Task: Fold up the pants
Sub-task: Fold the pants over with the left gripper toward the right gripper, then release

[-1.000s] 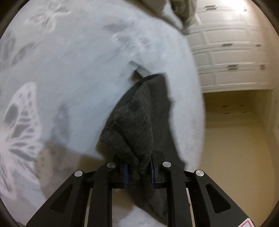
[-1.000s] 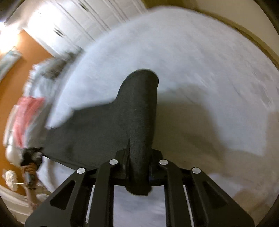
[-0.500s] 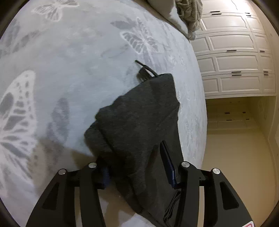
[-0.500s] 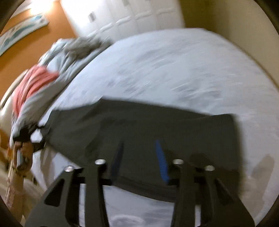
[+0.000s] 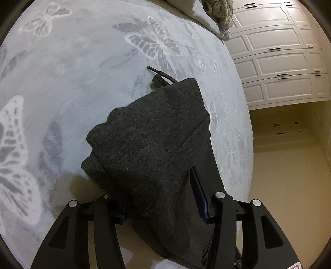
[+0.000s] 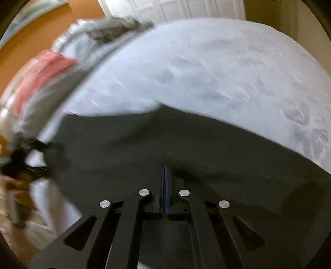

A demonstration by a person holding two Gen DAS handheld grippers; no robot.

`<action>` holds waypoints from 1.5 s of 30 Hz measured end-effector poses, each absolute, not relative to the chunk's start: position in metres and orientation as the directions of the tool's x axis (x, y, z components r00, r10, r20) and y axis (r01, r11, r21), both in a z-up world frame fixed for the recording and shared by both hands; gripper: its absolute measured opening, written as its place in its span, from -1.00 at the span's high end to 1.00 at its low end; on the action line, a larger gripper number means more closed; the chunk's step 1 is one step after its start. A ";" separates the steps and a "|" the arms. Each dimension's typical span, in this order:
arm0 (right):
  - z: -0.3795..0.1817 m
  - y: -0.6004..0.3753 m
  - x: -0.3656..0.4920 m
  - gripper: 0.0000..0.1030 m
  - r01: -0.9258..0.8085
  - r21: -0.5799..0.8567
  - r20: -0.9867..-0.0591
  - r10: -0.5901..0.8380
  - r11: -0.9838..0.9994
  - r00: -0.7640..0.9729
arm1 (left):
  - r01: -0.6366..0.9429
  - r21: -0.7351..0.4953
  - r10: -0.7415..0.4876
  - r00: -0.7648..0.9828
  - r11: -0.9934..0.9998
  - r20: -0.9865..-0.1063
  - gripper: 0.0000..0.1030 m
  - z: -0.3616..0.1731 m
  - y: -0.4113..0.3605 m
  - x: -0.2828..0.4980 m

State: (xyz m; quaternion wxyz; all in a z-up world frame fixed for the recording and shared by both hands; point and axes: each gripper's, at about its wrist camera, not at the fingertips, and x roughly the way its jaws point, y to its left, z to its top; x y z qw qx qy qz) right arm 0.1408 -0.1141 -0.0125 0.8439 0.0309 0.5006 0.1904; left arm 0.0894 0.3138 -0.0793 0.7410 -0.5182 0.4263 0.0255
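Note:
The dark grey pants [image 5: 153, 140] lie folded on a pale butterfly-patterned bedspread [image 5: 72, 72], with a black drawstring [image 5: 160, 73] poking out at the far end. My left gripper [image 5: 159, 186] is open; the near fold of the pants lies loosely between its fingers. In the right wrist view the pants [image 6: 175, 140] spread wide and flat across the bedspread [image 6: 206, 72]. My right gripper [image 6: 165, 175] is shut with its blue pads together, empty, just over the pants' near edge.
White panelled cabinets [image 5: 275, 60] and a beige floor [image 5: 285, 186] lie right of the bed. A crumpled grey blanket [image 5: 217, 12] sits at the bed's far end. In the blurred right view, grey and pink clothes [image 6: 47, 70] are piled at the left.
Both grippers let go of the pants, which dropped flat onto the bed. The left stayed open; the right opened, then shut empty and swung over the fabric.

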 end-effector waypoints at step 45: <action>-0.022 -0.274 0.101 -0.10 0.019 0.521 -0.813 0.489 0.853 0.314 | 0.263 -0.489 -0.528 0.645 0.832 -0.553 -0.57 0.027 0.055 0.057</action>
